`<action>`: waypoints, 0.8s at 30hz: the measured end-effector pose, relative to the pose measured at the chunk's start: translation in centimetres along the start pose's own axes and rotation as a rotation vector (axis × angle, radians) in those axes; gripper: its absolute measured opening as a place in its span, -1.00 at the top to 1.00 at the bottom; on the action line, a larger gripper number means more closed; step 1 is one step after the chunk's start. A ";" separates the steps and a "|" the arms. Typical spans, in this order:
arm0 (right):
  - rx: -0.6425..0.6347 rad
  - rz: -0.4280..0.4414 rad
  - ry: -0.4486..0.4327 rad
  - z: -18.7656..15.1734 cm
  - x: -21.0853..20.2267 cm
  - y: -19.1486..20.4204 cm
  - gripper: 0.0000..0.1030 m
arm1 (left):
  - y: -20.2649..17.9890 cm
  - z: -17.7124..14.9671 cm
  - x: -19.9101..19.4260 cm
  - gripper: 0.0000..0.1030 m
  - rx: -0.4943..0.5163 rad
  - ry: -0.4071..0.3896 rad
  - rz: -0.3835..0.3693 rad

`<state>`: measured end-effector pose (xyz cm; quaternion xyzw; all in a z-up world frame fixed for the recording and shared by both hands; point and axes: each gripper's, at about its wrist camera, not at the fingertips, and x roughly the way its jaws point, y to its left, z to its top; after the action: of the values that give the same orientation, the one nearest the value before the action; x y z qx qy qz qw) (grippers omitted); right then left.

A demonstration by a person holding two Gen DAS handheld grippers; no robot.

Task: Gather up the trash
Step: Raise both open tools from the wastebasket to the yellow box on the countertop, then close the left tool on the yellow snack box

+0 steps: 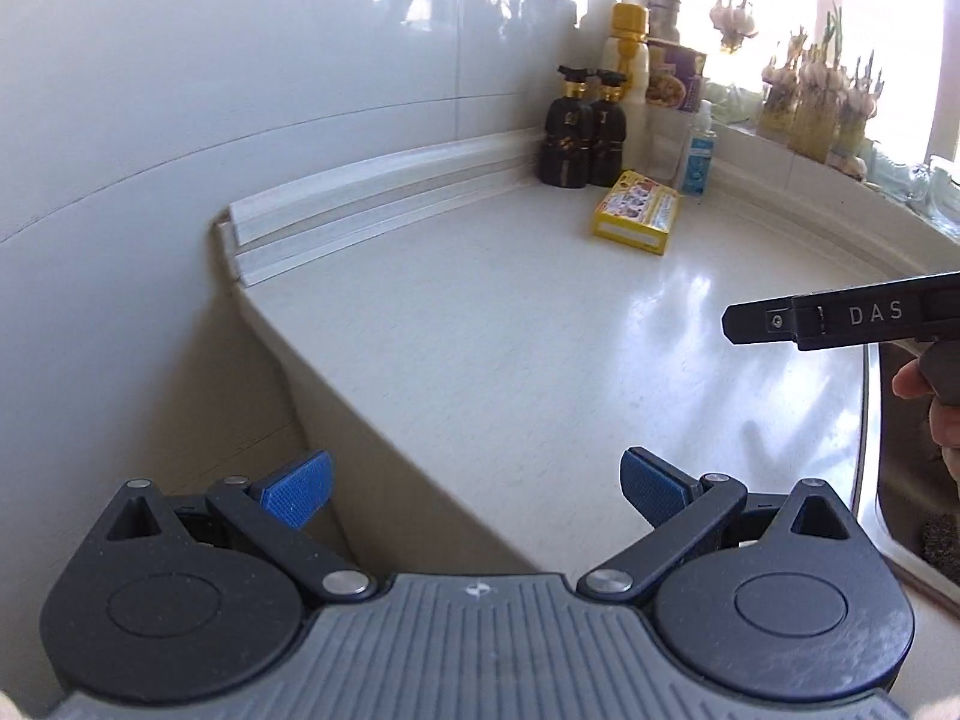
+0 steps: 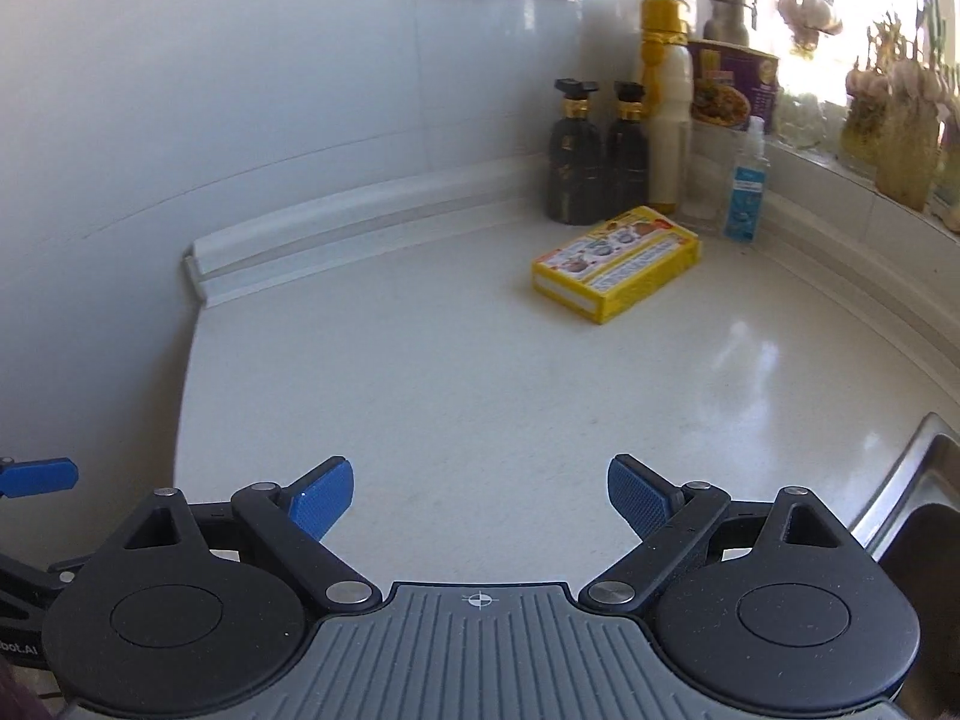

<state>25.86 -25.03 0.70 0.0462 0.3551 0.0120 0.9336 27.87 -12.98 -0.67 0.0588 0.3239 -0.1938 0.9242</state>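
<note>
Both grippers empty, left (image 1: 477, 489) and right (image 2: 480, 498) fingers apart. Box (image 2: 618, 264) lies flat on tabletop (image 2: 480, 384); low approach could shove it into bottles (image 2: 597, 159).

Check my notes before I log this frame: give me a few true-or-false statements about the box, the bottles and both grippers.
1. The yellow box lies flat on the counter. True.
2. The left gripper is shut on the box. False: its jaws are open and empty, well short of the box.
3. Two dark bottles stand side by side in the corner behind the box. True.
4. The right gripper holds the blue-labelled clear bottle. False: that bottle stands by the sill, and the gripper is open and empty.
5. A sink edge shows to the right. True.
</note>
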 end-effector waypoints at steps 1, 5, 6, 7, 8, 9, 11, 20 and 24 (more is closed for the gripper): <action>0.021 -0.004 0.001 0.4 0.4 -0.9 -0.82 | -0.6 0.7 0.7 -0.99 0.007 -0.001 -0.008; 0.064 -0.066 0.046 1.9 1.9 -3.7 -0.89 | -3.1 3.5 3.6 -0.99 0.058 -0.014 -0.036; 0.078 -0.097 0.046 2.1 2.4 -4.2 -0.89 | -3.6 4.2 4.2 -0.99 0.065 -0.017 -0.045; 0.085 -0.113 0.044 2.2 2.6 -4.5 -0.89 | -4.0 4.9 5.0 -0.99 0.065 -0.018 -0.056; 0.091 -0.118 0.040 2.4 2.9 -5.0 -0.89 | -4.3 5.5 5.8 -0.99 0.062 -0.019 -0.069; 0.102 -0.120 0.036 2.6 3.3 -5.5 -0.89 | -4.7 6.1 6.6 -0.99 0.059 -0.019 -0.080; 0.131 -0.128 0.041 3.0 4.0 -6.4 -0.87 | -5.2 7.3 8.2 -0.99 0.065 -0.017 -0.101; 0.306 -0.218 0.035 3.2 5.7 -10.6 -0.89 | -7.4 10.6 14.5 -0.99 0.121 -0.016 -0.142; 0.276 -0.276 0.032 3.3 5.8 -10.9 -0.89 | -8.5 11.2 16.4 -0.99 0.161 -0.025 -0.127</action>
<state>32.24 -35.79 -1.72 0.1244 0.3713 -0.1644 0.9054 42.67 -28.61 -1.93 0.1095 0.2987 -0.2781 0.9064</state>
